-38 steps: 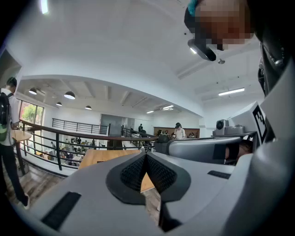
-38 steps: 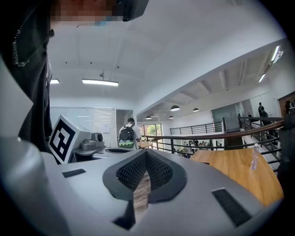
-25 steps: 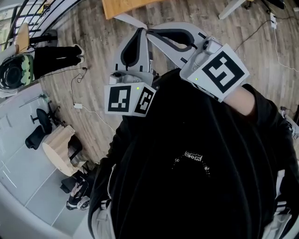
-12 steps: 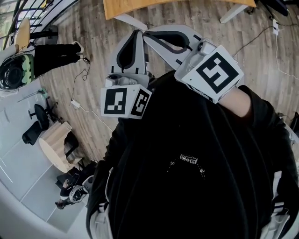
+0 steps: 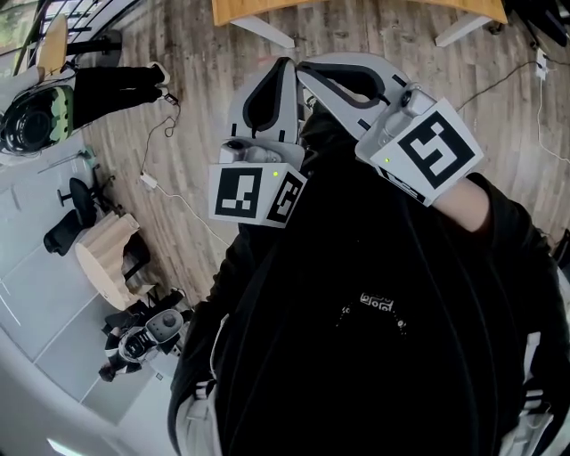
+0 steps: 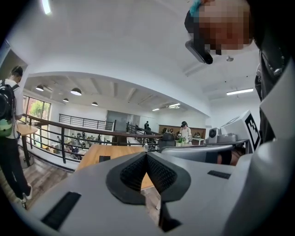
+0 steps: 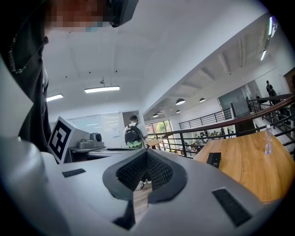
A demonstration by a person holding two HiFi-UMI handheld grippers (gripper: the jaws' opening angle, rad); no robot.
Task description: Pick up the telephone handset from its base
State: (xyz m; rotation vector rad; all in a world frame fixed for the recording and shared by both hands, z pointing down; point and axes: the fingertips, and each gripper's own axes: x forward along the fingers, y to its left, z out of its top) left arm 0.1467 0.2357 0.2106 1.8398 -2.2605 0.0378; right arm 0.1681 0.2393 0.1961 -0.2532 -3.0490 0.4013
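Before the chest, left gripper (image 6: 146, 154) and right gripper (image 7: 146, 152) stay pressed together, empty. More wooden tabletop (image 5: 356, 9) shows ahead. Telephone handset appears in no view; approach judged barely begun.

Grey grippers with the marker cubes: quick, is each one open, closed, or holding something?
Left grey gripper: closed, jaws together, nothing held.
Right grey gripper: closed, jaws together, nothing held.
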